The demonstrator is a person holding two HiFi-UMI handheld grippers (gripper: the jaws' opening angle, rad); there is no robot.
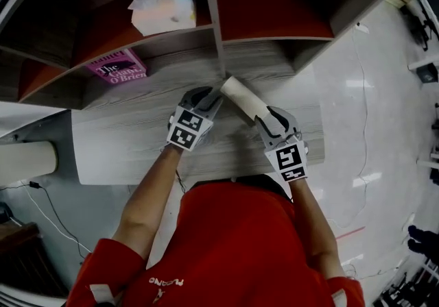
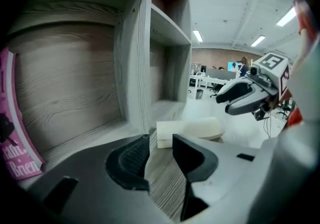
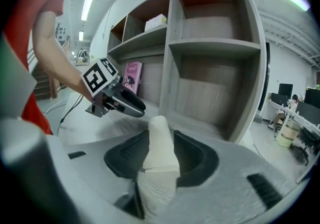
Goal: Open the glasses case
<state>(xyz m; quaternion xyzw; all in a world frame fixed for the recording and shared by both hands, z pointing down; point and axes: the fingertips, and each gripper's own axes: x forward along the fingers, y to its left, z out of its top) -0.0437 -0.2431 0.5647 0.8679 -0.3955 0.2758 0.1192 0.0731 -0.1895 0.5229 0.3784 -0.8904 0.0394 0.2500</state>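
Observation:
A cream glasses case lies closed on the grey wood desk, in front of the shelf unit. My left gripper is at its left end; in the left gripper view the jaws stand open with the case's end just beyond the tips. My right gripper is at the right end. In the right gripper view the case runs between its jaws and fills most of the gap, but I see no squeeze. Each gripper shows in the other's view: the right, the left.
A pink book leans in the lower left shelf bay. A white box lies on the shelf above. The shelf's upright divider stands right behind the case. The desk's right edge drops to the floor.

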